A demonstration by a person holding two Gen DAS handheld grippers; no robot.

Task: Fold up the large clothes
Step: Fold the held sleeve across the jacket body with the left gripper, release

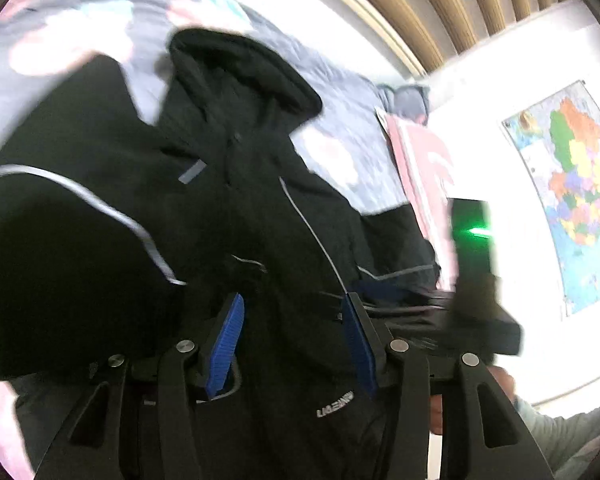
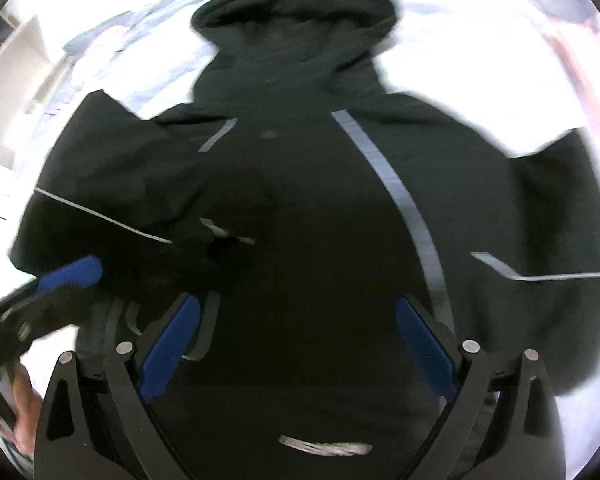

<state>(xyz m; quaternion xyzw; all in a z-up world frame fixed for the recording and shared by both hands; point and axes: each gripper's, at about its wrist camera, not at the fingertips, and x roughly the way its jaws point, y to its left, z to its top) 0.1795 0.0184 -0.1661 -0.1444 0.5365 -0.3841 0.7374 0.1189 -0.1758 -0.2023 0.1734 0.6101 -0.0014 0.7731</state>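
A large black hooded jacket with grey reflective stripes lies spread on a bed, hood at the far end. It also fills the left wrist view. My right gripper is open, its blue pads wide apart over the jacket's lower body, holding nothing. My left gripper is open over the jacket's hem near a white logo. The left gripper also shows at the lower left of the right wrist view. The right gripper's black body shows at the right of the left wrist view.
The bed cover is pale blue with pink flower prints. A pink pillow leans at the bed's right side. A white wall with a coloured map stands to the right. White furniture stands at the far left.
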